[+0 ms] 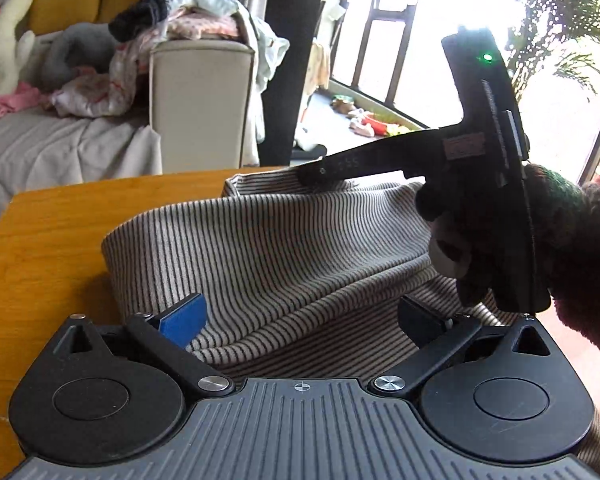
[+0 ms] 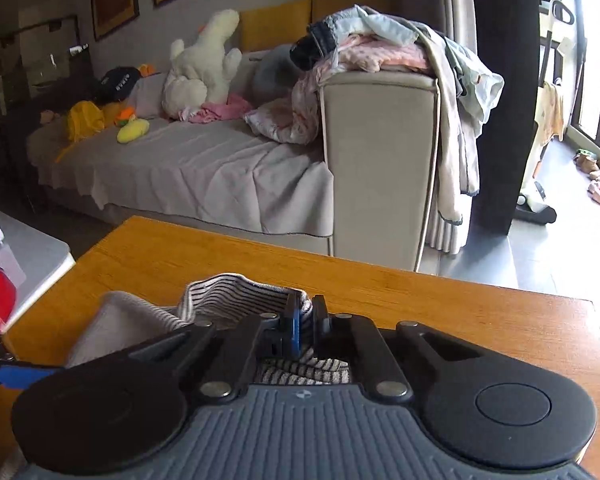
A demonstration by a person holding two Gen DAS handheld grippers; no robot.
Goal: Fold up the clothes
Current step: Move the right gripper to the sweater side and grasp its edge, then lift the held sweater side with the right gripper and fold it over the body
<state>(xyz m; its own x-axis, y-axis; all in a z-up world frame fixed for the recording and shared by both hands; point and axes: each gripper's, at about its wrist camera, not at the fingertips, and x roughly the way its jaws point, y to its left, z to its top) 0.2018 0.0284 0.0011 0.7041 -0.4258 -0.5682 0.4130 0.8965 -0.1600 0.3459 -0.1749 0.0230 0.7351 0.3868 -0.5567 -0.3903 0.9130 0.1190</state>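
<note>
Midway, seemingly: one edge of the garment pinched and lifted, the other hand not yet gripping.

Broadly, the wooden table (image 2: pixel 440 300) carries the striped garment (image 1: pixel 268 248), which lies bunched across its middle in a raised ridge. Over its far edge the right gripper (image 2: pixel 305 318) is clenched on a bit of striped hem, its fingers pressed together with cloth between them. Nearer, the left gripper (image 1: pixel 304 312) has its fingers spread wide with the cloth lying between them, gripping nothing. To fold cleanly, I judge the left should pinch a matching edge first, then both should carry the fabric over together, level and taut, so the ridge flattens instead of creasing.
</note>
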